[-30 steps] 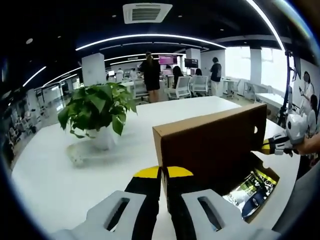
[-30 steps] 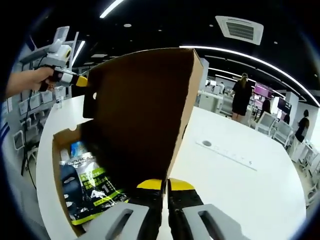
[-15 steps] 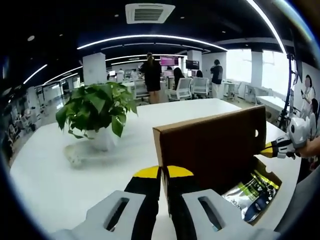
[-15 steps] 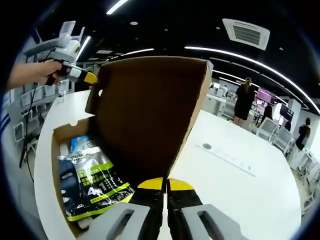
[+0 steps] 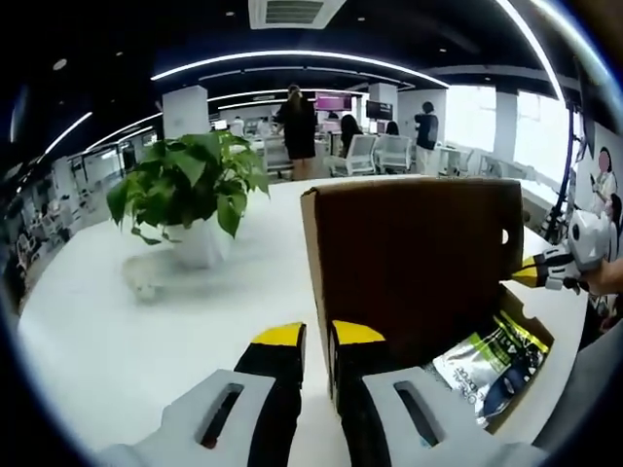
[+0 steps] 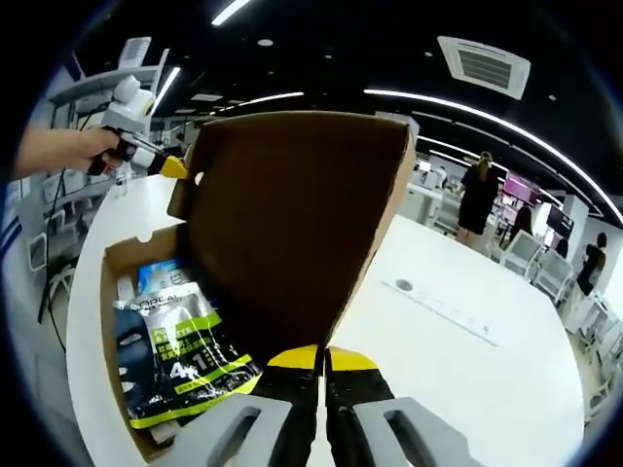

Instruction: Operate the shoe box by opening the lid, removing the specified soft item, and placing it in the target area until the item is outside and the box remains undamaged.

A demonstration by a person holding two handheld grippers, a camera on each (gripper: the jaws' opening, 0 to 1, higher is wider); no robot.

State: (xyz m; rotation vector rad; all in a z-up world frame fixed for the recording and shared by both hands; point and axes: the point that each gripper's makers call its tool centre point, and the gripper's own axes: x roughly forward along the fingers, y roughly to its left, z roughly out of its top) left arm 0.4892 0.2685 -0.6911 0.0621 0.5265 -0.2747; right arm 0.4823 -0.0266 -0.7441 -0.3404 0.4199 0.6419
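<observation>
Lid up, soft pack waiting inside.
Left gripper view: left gripper (image 5: 316, 336), jaws slightly apart, bottom centre by the lid (image 5: 409, 258). Right gripper view: right gripper (image 6: 316, 358) closed, seemingly pinching the lid's corner; pack (image 6: 180, 350) lower left in the box (image 6: 107, 321). Hold the lid gently while reaching in.

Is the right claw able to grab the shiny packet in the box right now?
Probably yes. The lid stands raised, so the packet lies uncovered in the box, just left of the right claw. The claw looks shut at the lid's edge, so it would need to open first.
</observation>
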